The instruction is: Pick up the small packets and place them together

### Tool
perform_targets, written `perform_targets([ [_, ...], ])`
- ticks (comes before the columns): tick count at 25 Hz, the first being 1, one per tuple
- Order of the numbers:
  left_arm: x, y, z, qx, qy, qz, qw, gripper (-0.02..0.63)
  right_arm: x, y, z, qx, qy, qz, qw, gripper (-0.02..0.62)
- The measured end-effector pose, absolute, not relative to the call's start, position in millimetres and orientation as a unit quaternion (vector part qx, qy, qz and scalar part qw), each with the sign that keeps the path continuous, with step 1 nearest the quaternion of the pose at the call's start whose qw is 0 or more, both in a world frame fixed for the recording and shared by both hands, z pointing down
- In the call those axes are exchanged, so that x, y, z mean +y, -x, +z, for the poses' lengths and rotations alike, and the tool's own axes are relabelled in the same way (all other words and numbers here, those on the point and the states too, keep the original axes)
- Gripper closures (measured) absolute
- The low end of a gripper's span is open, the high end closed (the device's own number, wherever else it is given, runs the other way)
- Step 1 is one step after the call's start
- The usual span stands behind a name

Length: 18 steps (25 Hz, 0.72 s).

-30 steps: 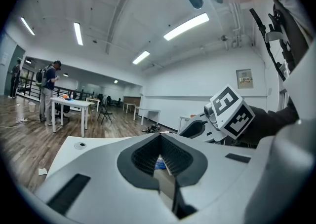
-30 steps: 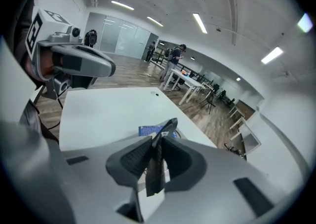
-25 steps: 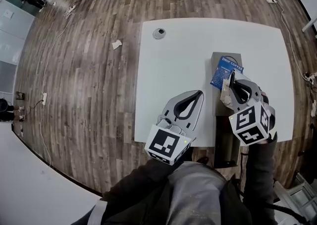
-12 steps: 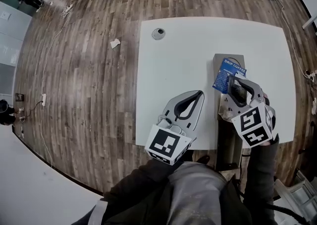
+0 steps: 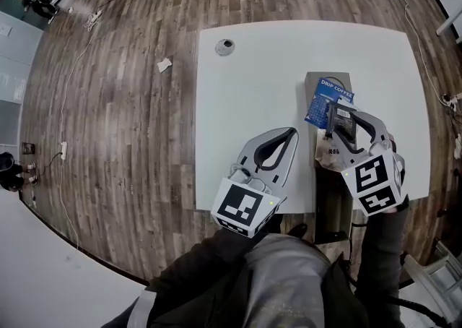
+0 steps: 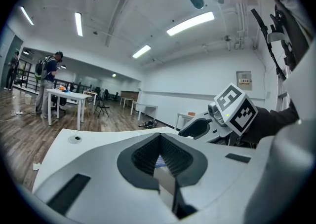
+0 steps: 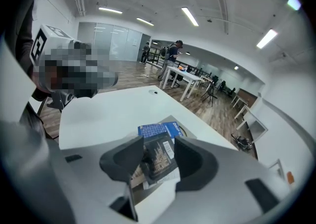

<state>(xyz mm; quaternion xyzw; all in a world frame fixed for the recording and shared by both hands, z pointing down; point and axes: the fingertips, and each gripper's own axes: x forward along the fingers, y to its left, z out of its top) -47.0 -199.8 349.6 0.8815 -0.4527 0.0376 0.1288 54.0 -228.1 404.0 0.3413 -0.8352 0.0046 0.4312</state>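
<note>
Your right gripper [image 7: 159,166], jaws just opened, has the dark packet [image 7: 160,150] loose between them; back straight out. Left gripper [image 6: 159,161] closed, empty.

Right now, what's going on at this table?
A person is gathering small packets on a grey tray on the table. The jaws of the right tool have just been opening, with a dark packet between them, partly over a blue drip coffee packet. The left tool is shut and empty over the table's near edge.
</note>
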Motion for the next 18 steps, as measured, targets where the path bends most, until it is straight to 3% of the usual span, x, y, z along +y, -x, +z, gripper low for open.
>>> perform_targets([
  [18,-86.9,-3.0,336.0,-0.44,-0.89,0.044,0.111,0.604,-88.4,-87.4,437.6,-0.843,-0.313,0.036,0.436,0.41],
])
